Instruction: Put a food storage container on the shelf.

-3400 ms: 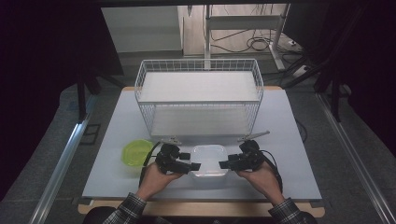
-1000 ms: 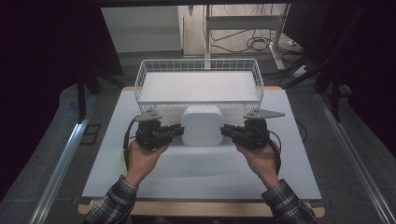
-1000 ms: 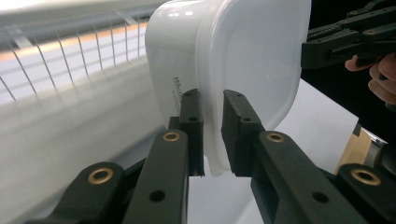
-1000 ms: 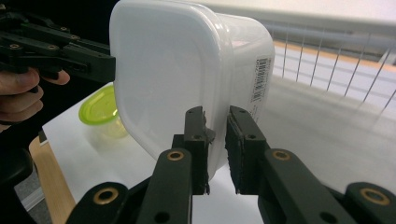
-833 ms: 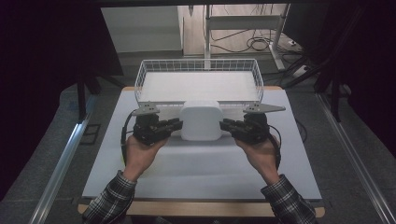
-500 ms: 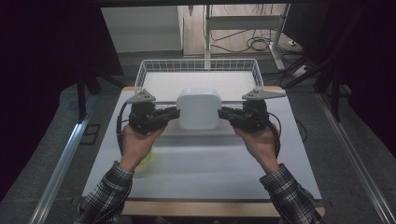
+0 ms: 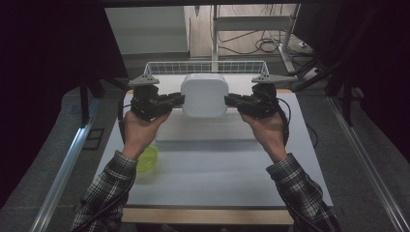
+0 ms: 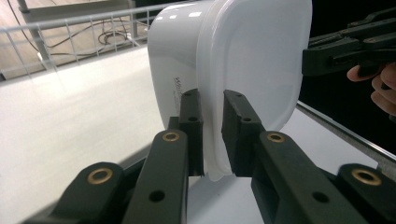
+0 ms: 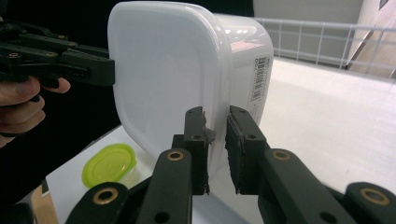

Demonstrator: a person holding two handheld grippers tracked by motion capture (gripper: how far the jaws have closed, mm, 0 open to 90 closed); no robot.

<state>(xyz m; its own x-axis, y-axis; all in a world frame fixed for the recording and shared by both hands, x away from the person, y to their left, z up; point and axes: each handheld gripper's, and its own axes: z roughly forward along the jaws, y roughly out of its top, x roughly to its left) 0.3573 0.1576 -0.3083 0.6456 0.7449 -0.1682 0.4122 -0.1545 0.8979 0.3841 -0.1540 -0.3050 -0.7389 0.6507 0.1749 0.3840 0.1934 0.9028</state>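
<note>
A white plastic container [image 7: 205, 95] with a translucent lid hangs in the air, tipped on its side above the table in front of the wire basket [image 7: 159, 67]. My left gripper [image 7: 178, 100] is shut on the container's lid rim at the left side; the rim [image 8: 212, 140] passes between its pads. My right gripper [image 7: 231, 100] is shut on the rim at the opposite side, with the container [image 9: 187, 74] rising above its jaws. In the left gripper view the right gripper [image 8: 345, 49] shows at the far edge of the container [image 8: 243, 60].
A small container with a green lid [image 7: 147, 158] sits on the white table [image 7: 217, 174] near the left forearm, and shows again as the green lid [image 9: 108, 164] in the right gripper view. The wire basket's white floor [image 9: 336, 112] lies beyond the held container.
Both grippers have lifted the white container off the table and carried it up and away from the person toward the basket, tipping it on its side. The green-lidded container has stayed put.
</note>
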